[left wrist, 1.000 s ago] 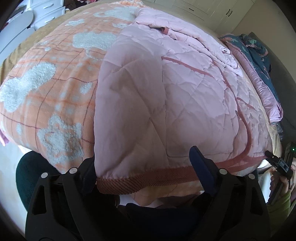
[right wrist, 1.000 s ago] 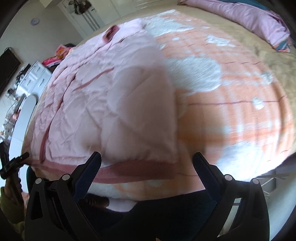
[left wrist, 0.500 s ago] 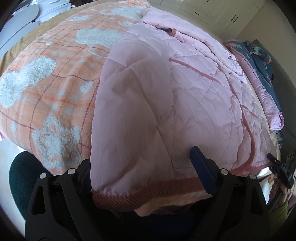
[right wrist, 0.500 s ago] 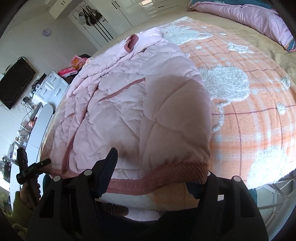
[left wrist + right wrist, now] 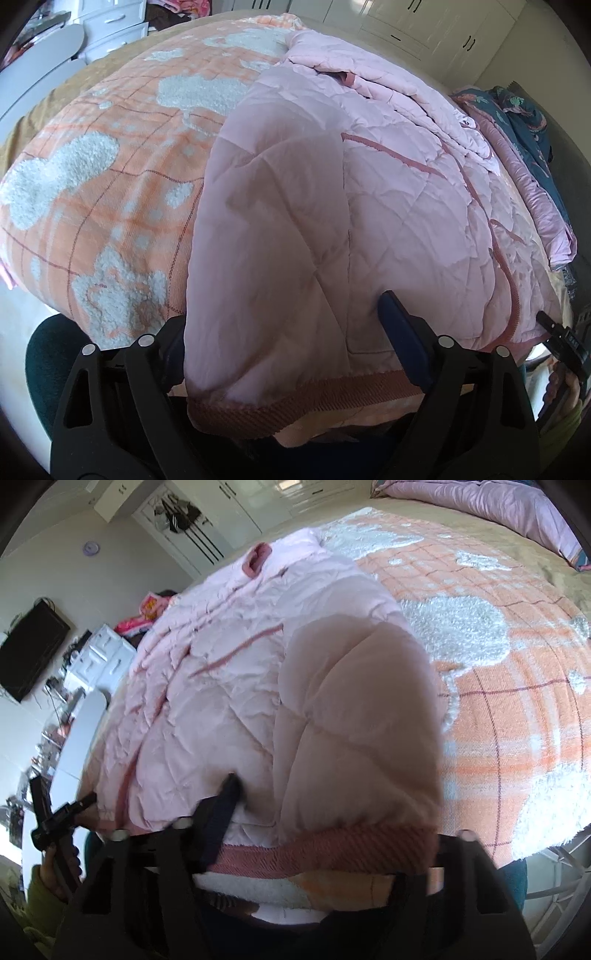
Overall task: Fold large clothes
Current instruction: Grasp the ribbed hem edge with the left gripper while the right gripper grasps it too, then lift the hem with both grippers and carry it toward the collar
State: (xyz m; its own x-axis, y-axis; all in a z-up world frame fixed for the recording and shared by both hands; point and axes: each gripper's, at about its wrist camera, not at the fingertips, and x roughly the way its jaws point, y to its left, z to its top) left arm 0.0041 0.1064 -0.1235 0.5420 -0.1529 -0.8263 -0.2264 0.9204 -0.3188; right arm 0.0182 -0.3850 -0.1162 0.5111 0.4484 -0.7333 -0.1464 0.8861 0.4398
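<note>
Garment: we find a pink quilted jacket (image 5: 369, 206) lying on the bed (image 5: 110, 192), its ribbed hem (image 5: 295, 402) at the near edge and its collar (image 5: 255, 559) at the far end.

Left gripper (image 5: 284, 339): the fingers (image 5: 402, 332) stand wide, one to each side of the hem corner. We judge that they straddle the cloth and do not yet pinch it.

Right gripper (image 5: 332, 812): one finger (image 5: 218, 823) shows beside the hem; the other is hidden behind the cloth. We cannot tell whether this grip has closed.

Step in hand: we judge it to be taking both hem corners, ready to carry the hem toward the collar.

Grip advice: we would take the ribbed band itself, not the slippery quilting just above it, and catch both layers so that the back does not lag behind.

Lift advice: we would raise both corners level and together, keeping the hem taut between them, then lay it square to the collar.

Risks: the padded cloth is bulky and may slip from a shallow hold. The fleece blanket (image 5: 517, 709) under the hem may be pinched along with it; we would check this before lifting.

Surroundings: a second pink quilt (image 5: 535, 206) lies well beyond the jacket and is clear of the fold.
</note>
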